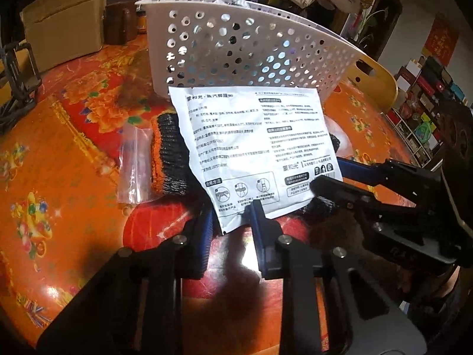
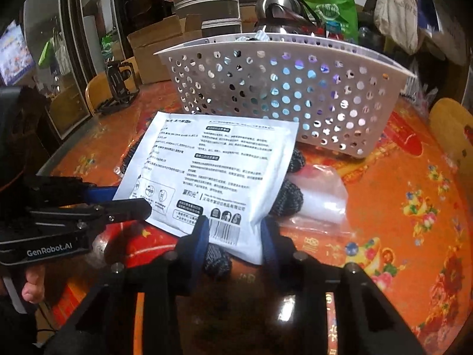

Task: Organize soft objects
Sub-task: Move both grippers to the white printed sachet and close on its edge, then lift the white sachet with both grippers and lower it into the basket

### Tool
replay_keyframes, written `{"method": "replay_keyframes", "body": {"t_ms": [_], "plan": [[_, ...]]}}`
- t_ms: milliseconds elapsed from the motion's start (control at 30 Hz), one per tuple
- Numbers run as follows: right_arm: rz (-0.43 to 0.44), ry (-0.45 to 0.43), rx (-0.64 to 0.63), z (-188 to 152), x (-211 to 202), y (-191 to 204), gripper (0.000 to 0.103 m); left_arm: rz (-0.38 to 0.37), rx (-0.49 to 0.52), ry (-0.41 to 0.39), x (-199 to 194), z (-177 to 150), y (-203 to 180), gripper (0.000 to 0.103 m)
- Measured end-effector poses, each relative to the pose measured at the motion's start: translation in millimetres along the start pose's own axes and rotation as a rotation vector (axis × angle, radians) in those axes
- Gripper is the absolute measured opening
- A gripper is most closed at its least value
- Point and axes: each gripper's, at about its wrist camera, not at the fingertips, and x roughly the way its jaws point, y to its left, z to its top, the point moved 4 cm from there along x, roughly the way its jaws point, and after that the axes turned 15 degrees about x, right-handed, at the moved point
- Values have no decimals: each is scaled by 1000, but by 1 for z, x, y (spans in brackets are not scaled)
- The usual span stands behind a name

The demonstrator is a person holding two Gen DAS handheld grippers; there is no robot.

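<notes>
A white printed pouch [image 1: 254,151] lies tilted over black-and-orange knit gloves [image 1: 168,159], in front of a white perforated basket [image 1: 236,53]. My left gripper [image 1: 232,224] is shut on the pouch's near left corner, its blue pads on either side. In the right wrist view this gripper [image 2: 130,198] has one finger over the pouch [image 2: 218,165] and one under it. My right gripper [image 2: 235,233] is shut on the barcode corner, with a grey glove [image 2: 288,198] just below. In the left wrist view it [image 1: 328,174] pinches the pouch's right edge.
A clear zip bag [image 1: 134,162] lies left of the gloves and another clear bag [image 2: 319,201] lies right of them. The basket [image 2: 280,88] holds several items. A cardboard box [image 1: 65,26], a black stand [image 2: 118,88] and a steel kettle [image 2: 278,11] stand behind on the orange floral tablecloth [image 1: 59,177].
</notes>
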Motion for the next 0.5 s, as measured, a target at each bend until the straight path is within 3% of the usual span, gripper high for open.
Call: {"method": "replay_keyframes", "body": {"t_ms": [133,267,500], "plan": [[-9,-9,-11,-1,-1,2,30,6,8,-1,0,0,-2,17],[-3,-15,-22,-2,-6,2,16,4,14,-14,-3,0,-5,12],[25,-19,-20,-5,-11,-3,8,2,46,-41,-12,2,-17,10]]}}
